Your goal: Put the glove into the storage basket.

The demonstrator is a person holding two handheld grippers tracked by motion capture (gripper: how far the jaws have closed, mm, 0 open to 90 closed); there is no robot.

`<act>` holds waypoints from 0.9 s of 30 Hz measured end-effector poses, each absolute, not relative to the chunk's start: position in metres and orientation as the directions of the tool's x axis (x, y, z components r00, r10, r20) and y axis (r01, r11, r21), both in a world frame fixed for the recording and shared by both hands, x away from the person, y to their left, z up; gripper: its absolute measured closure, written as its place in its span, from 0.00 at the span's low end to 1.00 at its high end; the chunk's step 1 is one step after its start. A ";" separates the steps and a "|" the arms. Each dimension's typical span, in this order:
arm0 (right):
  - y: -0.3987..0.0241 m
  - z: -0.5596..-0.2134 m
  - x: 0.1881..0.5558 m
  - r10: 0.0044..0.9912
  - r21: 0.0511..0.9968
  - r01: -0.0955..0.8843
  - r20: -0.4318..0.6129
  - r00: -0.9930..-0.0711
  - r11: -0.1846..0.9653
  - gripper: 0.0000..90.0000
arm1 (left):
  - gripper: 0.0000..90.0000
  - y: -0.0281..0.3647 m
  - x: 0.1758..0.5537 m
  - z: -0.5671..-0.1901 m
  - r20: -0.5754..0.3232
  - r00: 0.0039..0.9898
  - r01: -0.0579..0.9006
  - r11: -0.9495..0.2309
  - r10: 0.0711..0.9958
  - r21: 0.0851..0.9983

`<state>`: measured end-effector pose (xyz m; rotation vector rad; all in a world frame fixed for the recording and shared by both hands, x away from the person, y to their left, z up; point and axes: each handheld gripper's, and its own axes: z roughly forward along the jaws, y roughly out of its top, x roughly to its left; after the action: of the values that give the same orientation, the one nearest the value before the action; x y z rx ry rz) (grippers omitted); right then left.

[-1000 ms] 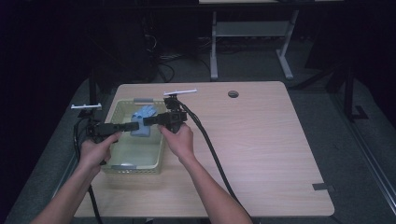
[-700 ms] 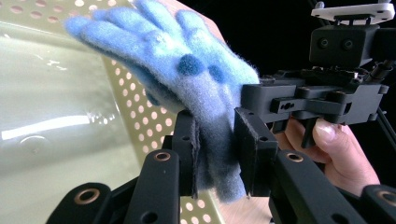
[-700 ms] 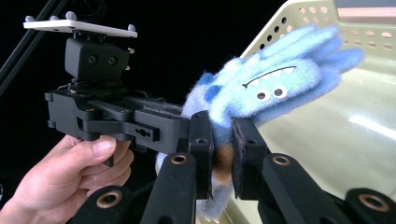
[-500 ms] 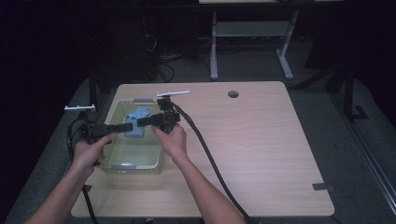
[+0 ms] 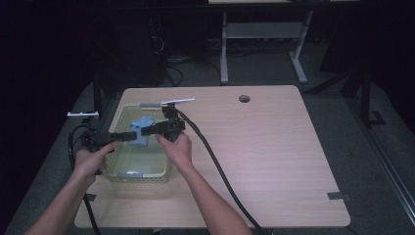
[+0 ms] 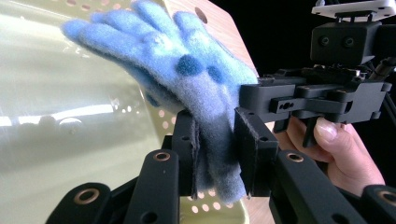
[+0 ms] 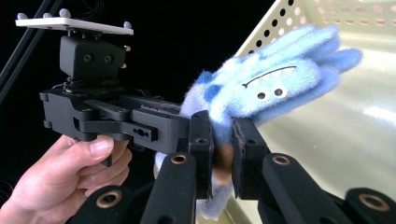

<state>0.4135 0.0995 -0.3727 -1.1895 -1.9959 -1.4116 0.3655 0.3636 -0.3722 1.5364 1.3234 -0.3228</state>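
Left gripper point(image 6: 215, 154): jaws drawn narrow and clamped on the cuff end of a fuzzy blue glove point(image 6: 187, 79), pads pressing the fabric from both sides. Right gripper point(image 7: 222, 154): jaws likewise narrow, pinching the same glove point(image 7: 266, 88) near its lower edge (a stitched toothy mouth and two small eyes show on this face of it). In the high view the left gripper point(image 5: 128, 137) and right gripper point(image 5: 143, 132) come in from opposite sides, tips meeting at the glove point(image 5: 140, 129), which hangs between them above the inside of a pale green perforated basket point(image 5: 142, 175), toward its far half; contact with the basket floor cannot be judged. Glove fingers point away from both sets of jaws, toward the basket wall. The left hand point(image 5: 92, 159) grips its tool beside the basket's left rim; the right hand point(image 5: 178, 149) is over the right rim. The basket sits on the left part of a light wooden table point(image 5: 274, 156), cables trailing off the near edge.
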 end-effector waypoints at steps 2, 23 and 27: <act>0.102 -0.376 0.414 0.402 0.546 0.829 0.736 -0.545 0.124 0.89 | 0.78 0.366 0.366 -0.377 -0.748 0.351 0.849 0.144 0.563 0.508; 0.112 -0.402 0.414 0.418 0.494 0.856 0.753 -0.508 0.150 0.89 | 0.78 0.373 0.366 -0.398 -0.752 0.316 0.879 0.119 0.578 0.461; 0.113 -0.403 0.414 0.421 0.492 0.857 0.752 -0.507 0.153 0.89 | 0.78 0.373 0.366 -0.399 -0.748 0.313 0.881 0.115 0.585 0.459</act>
<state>0.4142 0.1133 -0.4035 -1.2145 -1.9953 -1.3180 0.3665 0.3735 -0.3992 1.5751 1.3766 -0.3692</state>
